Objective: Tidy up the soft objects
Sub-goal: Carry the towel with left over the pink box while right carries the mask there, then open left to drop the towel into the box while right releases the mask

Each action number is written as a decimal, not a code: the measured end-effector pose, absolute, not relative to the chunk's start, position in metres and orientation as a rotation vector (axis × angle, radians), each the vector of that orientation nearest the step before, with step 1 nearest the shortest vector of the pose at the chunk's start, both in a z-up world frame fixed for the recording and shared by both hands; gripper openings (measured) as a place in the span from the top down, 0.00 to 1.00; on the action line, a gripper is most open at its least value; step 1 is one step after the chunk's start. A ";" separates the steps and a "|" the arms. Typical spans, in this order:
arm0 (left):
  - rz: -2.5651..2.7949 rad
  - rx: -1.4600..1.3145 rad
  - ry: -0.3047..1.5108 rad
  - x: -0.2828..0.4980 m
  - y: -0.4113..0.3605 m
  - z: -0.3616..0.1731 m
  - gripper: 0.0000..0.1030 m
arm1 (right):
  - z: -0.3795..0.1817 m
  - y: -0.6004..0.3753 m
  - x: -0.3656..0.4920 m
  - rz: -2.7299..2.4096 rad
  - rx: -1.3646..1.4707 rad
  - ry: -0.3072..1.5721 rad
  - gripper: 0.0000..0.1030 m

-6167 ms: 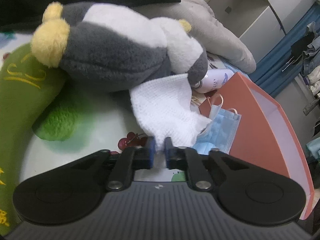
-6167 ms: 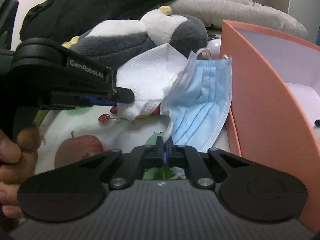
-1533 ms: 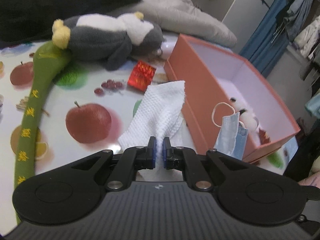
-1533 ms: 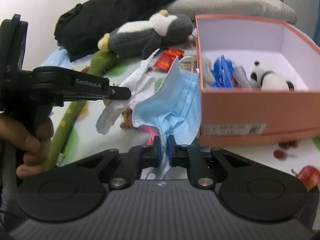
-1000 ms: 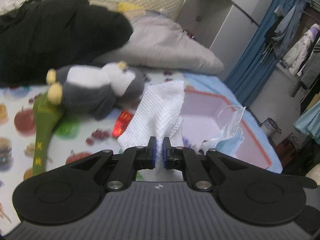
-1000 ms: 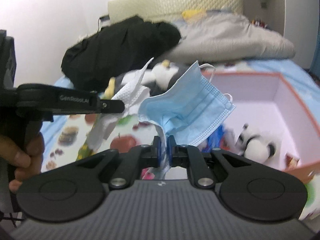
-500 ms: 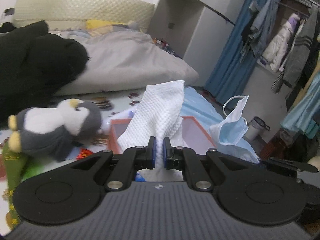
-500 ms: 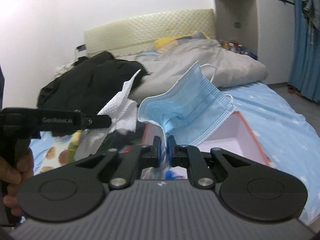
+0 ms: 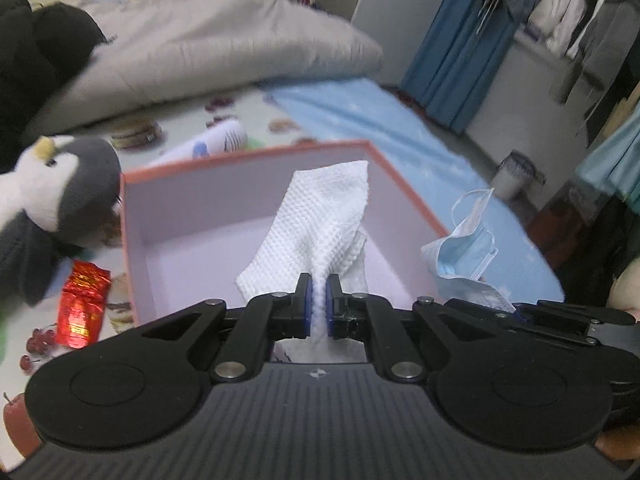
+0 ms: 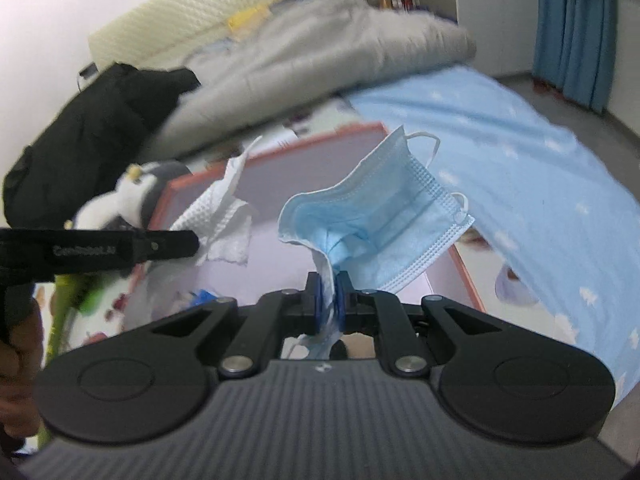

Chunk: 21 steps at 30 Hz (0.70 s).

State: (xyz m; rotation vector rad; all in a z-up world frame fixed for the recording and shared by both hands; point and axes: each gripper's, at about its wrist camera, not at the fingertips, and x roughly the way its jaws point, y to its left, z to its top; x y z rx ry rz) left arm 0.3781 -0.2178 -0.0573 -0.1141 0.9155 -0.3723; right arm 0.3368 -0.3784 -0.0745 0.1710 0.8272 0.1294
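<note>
My left gripper [image 9: 316,306] is shut on a white textured cloth [image 9: 320,220] and holds it above the open orange box [image 9: 248,154]. My right gripper [image 10: 327,300] is shut on a blue face mask [image 10: 384,220], also held over the box [image 10: 276,148]. The mask shows at the right of the left wrist view [image 9: 466,250]. The left gripper and the cloth [image 10: 224,216] show at the left of the right wrist view. Small blue items [image 10: 202,296] lie inside the box.
A grey and white plush penguin [image 9: 44,196] lies left of the box. A red foil packet [image 9: 82,306] lies on the fruit-print sheet. A grey duvet [image 9: 208,48] and black clothing [image 10: 92,128] lie behind. A green plush snake [image 10: 70,300] is at the left.
Both grippers have tilted down toward the box, which fills more of both views. The cloth and the mask stay held in them.
</note>
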 end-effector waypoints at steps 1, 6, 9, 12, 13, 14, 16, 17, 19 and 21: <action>-0.371 -0.107 0.930 0.382 -0.221 -0.063 0.92 | -0.083 -0.382 0.340 0.128 0.174 0.846 0.88; -0.359 -0.080 0.985 0.395 -0.232 -0.088 0.92 | -0.112 -0.394 0.350 0.125 0.190 0.902 0.87; -0.347 -0.063 1.003 0.402 -0.235 -0.095 0.86 | -0.114 -0.396 0.351 0.123 0.206 0.916 0.83; -0.342 -0.079 1.006 0.403 -0.231 -0.094 0.64 | -0.114 -0.398 0.353 0.119 0.219 0.920 0.51; -0.345 -0.084 0.994 0.402 -0.229 -0.092 0.63 | -0.111 -0.397 0.351 0.119 0.222 0.907 0.46; -0.346 -0.079 0.984 0.400 -0.227 -0.088 0.61 | -0.108 -0.398 0.349 0.116 0.220 0.896 0.46; -0.346 -0.070 0.962 0.395 -0.225 -0.079 0.61 | -0.101 -0.396 0.344 0.108 0.210 0.880 0.46; -0.349 -0.071 0.951 0.392 -0.224 -0.073 0.61 | -0.097 -0.395 0.341 0.107 0.212 0.869 0.46; -0.353 -0.075 0.926 0.382 -0.220 -0.060 0.61 | -0.088 -0.394 0.333 0.107 0.221 0.846 0.46; -0.354 -0.079 0.904 0.372 -0.216 -0.048 0.61 | -0.077 -0.391 0.324 0.111 0.224 0.822 0.46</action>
